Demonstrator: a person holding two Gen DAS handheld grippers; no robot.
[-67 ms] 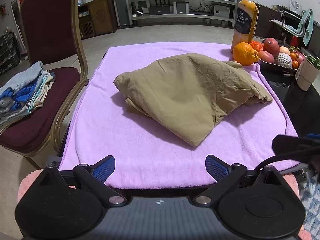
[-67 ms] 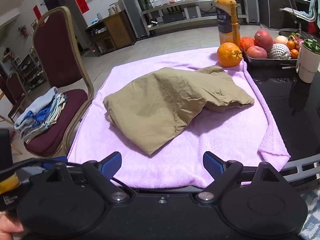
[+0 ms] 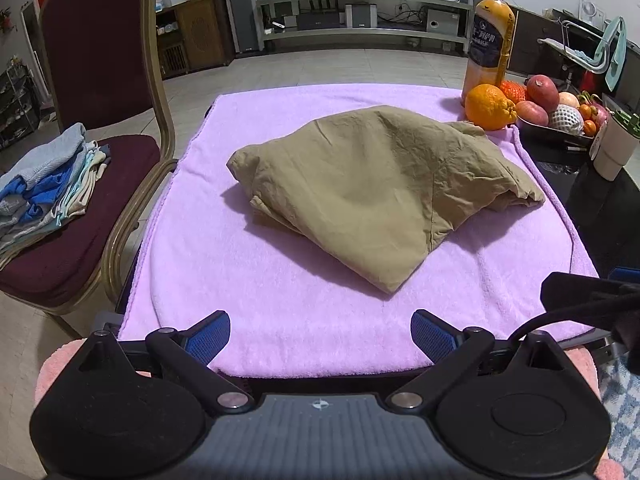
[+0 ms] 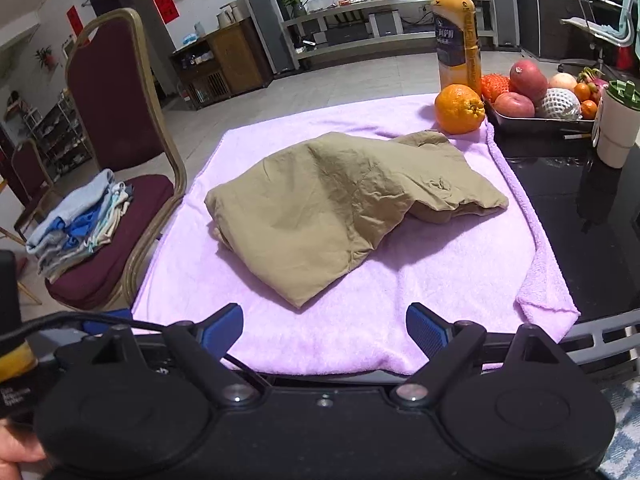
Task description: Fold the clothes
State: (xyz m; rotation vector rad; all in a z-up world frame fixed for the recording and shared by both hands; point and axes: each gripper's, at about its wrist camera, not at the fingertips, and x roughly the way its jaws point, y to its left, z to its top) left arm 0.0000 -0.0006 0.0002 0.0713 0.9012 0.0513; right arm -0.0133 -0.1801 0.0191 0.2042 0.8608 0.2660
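A crumpled khaki garment [image 3: 376,184] lies in a loose heap in the middle of a lilac towel [image 3: 280,300] spread on the table; it also shows in the right wrist view [image 4: 336,208] on the same towel [image 4: 440,280]. My left gripper [image 3: 320,336] is open and empty, over the towel's near edge, short of the garment. My right gripper [image 4: 324,332] is open and empty too, at the near edge, its tips just short of the garment's nearest corner.
A maroon chair [image 3: 100,60] stands left of the table with a stack of folded clothes [image 3: 48,184] on its seat. At the far right are an orange [image 3: 488,106], a juice bottle [image 3: 490,40], a fruit tray [image 3: 556,128] and a white cup [image 3: 614,150].
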